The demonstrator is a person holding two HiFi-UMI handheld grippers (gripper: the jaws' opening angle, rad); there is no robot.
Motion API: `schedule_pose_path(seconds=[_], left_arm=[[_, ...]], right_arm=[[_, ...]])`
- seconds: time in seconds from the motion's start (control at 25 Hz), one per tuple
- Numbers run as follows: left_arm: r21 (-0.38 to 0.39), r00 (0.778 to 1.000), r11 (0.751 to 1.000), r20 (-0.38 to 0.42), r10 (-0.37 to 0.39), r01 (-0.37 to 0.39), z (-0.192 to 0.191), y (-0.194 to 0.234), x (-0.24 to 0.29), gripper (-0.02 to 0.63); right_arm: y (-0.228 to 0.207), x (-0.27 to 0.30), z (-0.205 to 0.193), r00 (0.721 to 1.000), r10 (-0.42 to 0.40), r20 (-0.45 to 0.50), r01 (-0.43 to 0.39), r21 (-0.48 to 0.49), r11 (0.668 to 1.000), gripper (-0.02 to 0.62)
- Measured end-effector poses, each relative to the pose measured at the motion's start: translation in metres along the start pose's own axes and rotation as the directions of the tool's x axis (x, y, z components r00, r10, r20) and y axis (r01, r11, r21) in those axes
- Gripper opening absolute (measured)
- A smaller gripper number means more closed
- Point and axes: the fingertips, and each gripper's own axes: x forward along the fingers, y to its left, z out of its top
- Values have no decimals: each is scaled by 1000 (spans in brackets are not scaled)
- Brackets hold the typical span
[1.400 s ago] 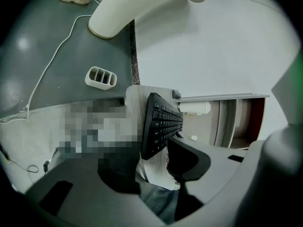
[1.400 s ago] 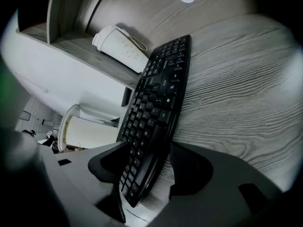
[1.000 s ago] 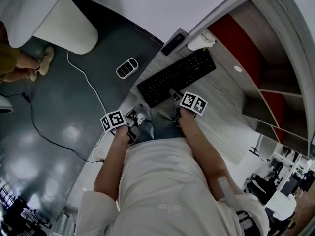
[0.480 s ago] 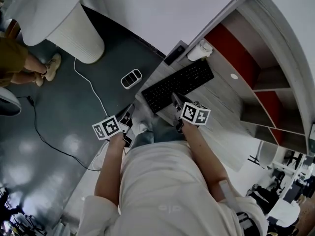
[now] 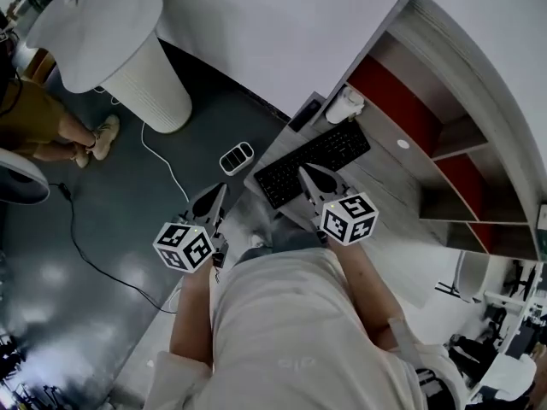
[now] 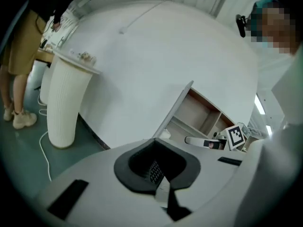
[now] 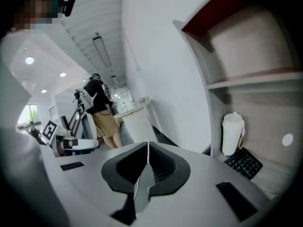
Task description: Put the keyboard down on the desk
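Office, desk [image 5: 386,180] with keyboard [image 5: 314,162], shelves [image 5: 446,138]

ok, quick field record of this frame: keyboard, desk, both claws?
item: black flat keyboard
placement: lying flat on the light wood-grain desk
left claw: shut, empty, left of the desk edge, clear of the keyboard
right claw: shut, empty, nothing between its jaws, over the keyboard's near edge
neighbour: white cylindrical container at the keyboard's far end
task status: keyboard looks set down, neither claw holds it
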Motion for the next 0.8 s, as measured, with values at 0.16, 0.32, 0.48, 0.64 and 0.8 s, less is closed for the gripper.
schedule_pose_path(seconds=[0.16,0.32,0.48,0.64,0.8], left_arm=[[133,994,991,111,11,-26,37,-17,-24,15],[256,980,965,200,7,-59,68,-39,-47,15],[364,964,928,265,-21,-80,93,-62,-67,15],[464,953,880,300,-48,-102,106,-81,-81,15],[512,946,850,319,-59,-119,111,-92,-88,15]], right_arm=[[32,-17,31,997,40,64,-31,-134,990,38],[61,-32,56,989,84,124,-53,-236,970,38],[89,-45,77,976,142,164,-81,-335,939,38],[109,-57,89,964,181,195,-90,-400,912,38],[122,-66,95,952,209,223,-96,-432,897,40]])
